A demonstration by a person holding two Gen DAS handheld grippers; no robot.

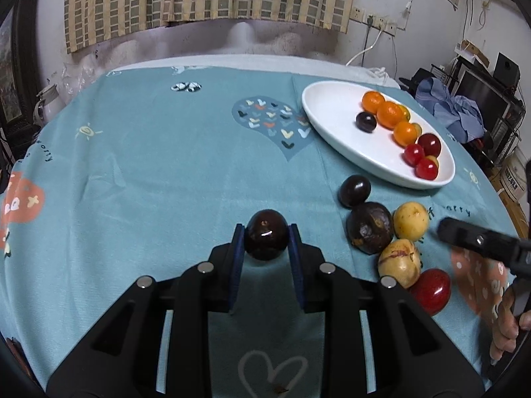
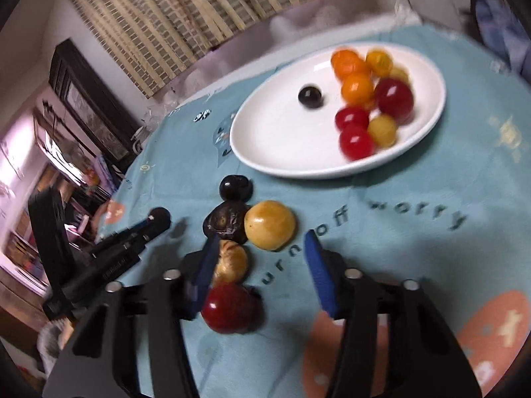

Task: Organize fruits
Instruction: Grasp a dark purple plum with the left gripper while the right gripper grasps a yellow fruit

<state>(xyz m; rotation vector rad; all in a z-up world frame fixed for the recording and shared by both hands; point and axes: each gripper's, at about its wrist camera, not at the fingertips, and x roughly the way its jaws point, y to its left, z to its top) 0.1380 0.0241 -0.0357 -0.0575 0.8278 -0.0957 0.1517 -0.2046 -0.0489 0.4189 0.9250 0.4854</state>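
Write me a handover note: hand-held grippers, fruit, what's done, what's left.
Left hand-held gripper: shut on a dark fruit, near the cloth.
Right hand-held gripper: open, nothing held, over the loose fruit.
Done: plate holds oranges, red, small yellow and one dark fruit.
Left: held fruit plus five on the cloth: dark plum, wrinkled one, two yellow, red.

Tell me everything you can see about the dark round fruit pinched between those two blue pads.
The dark fruit is round, smooth and glossy, deep brown to near black, with a small pale dot on top and a bright highlight on its skin. It sits clamped between the blue pads of the left gripper, one pad on each side. Whether it still touches the teal tablecloth is hard to tell. It is apart from the loose fruits to its right and from the white plate. The right wrist view shows it only small and blurred.
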